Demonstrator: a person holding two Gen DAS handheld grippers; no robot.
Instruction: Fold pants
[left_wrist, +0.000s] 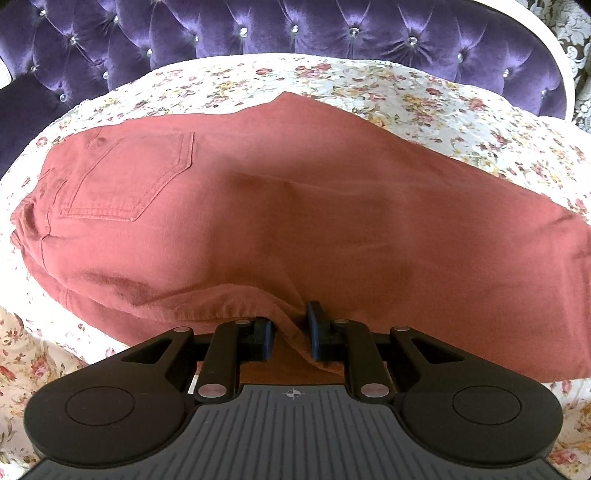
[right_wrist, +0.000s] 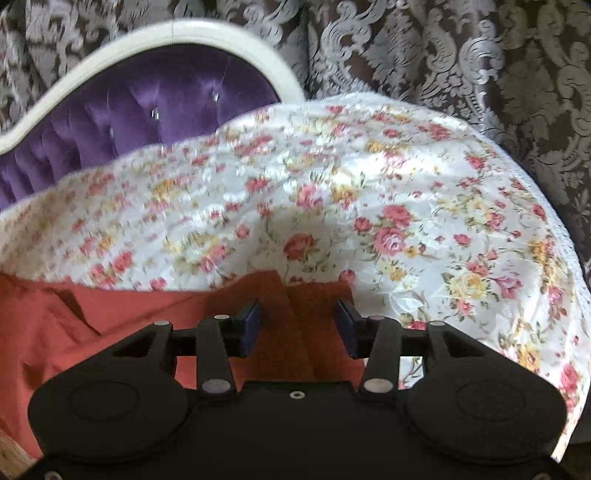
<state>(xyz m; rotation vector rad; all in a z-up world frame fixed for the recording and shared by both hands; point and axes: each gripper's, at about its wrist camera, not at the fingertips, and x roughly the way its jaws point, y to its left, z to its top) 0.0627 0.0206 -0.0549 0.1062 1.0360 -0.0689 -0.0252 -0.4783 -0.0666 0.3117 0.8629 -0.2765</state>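
Note:
Rust-red pants (left_wrist: 295, 206) lie folded lengthwise on a floral bedspread (left_wrist: 424, 99), waistband and back pocket (left_wrist: 129, 173) at the left, legs running right. My left gripper (left_wrist: 290, 332) is closed to a narrow gap on a fold of the pants' near edge. In the right wrist view the pants (right_wrist: 110, 317) fill the lower left. My right gripper (right_wrist: 297, 325) stands with its jaws apart, with a raised piece of the red fabric between them, untouched by the pads.
A purple tufted headboard (left_wrist: 258, 33) with a white frame (right_wrist: 221, 33) runs along the far side. The bedspread (right_wrist: 406, 206) spreads to the right, its edge dropping off beside a dark damask wall covering (right_wrist: 480, 55).

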